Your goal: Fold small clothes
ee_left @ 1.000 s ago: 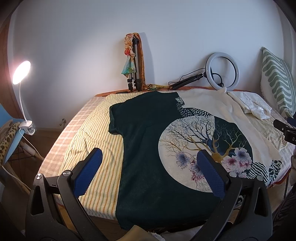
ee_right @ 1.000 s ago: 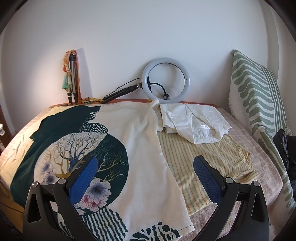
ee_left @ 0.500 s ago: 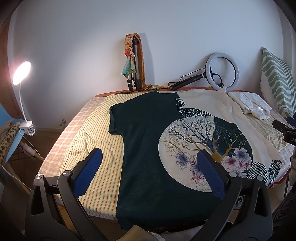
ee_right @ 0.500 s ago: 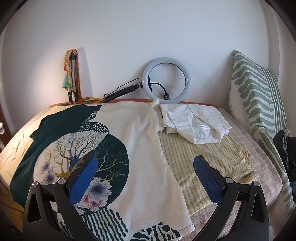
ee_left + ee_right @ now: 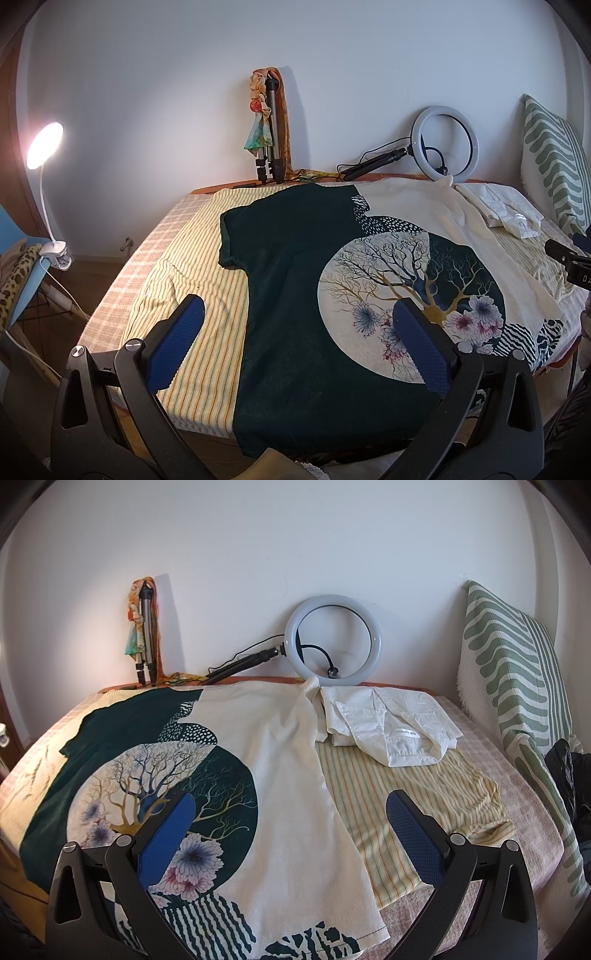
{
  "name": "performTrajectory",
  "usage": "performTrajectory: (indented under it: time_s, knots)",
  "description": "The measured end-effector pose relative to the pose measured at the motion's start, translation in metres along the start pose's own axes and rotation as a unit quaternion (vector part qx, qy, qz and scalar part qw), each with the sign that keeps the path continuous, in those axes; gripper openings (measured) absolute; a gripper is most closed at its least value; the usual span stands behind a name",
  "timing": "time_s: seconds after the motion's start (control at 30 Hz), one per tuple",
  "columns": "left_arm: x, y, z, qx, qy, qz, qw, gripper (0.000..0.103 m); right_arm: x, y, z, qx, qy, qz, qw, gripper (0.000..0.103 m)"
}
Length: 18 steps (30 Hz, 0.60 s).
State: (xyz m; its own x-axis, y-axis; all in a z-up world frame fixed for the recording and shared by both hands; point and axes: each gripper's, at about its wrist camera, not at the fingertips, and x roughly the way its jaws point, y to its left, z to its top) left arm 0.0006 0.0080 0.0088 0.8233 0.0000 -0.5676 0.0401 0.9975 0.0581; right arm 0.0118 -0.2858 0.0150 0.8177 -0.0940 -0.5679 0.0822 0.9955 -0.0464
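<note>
T-shirt (image 5: 295,295) flat on bed (image 5: 140,266)

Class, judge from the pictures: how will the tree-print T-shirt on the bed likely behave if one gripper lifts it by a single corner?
The tree-print T-shirt lies flat, following the bed, so it is probably floppy and would drape. Its thin hem suggests it is light. The open right gripper may drag it.

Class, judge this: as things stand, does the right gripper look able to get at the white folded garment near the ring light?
Probably yes. The right gripper is open and holds nothing, and only bare striped sheet lies between it and the white garment. The printed T-shirt lies off to its left.
</note>
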Motion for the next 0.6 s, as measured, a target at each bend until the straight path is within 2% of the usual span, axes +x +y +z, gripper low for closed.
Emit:
performTrajectory:
  time_s: [0.6]
  knots:
    - [0.0003,0.0014,-0.0002,0.0,0.0,0.0,1.0,0.103,-0.0001,0.002,0.0013,-0.003,0.0,0.002,1.0,0.102]
